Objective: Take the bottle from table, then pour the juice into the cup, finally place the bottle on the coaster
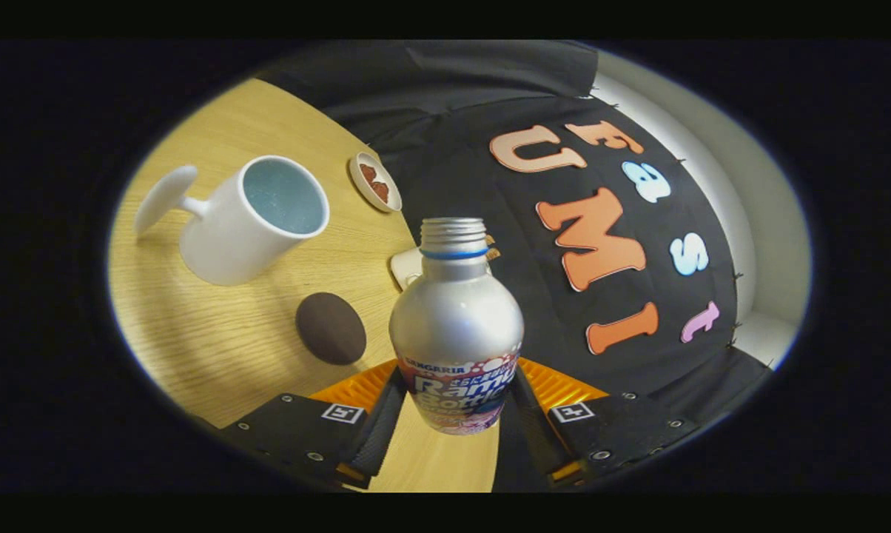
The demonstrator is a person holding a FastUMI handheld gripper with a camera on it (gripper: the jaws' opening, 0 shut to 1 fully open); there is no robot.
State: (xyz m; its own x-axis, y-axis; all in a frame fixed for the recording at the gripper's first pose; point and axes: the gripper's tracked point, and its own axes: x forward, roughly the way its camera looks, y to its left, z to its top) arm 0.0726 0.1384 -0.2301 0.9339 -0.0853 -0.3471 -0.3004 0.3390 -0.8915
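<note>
A silver bottle (456, 326) with a colourful label and an uncapped threaded neck stands between my fingers, held off the table. My gripper (456, 403) is shut on the bottle, both black fingers (382, 422) pressing its lower body. The whole scene looks tilted. Beyond the fingers, ahead and to the left, a white mug (249, 218) with an open mouth and a handle stands on the wooden table (216, 348). A dark brown round coaster (331, 328) lies on the table between the mug and the bottle, just left of the bottle.
A small white dish (375, 182) with brown pieces sits past the mug near the table's far edge. A white object (405, 268) is partly hidden behind the bottle's neck. The black cloth wall hangs right behind the table.
</note>
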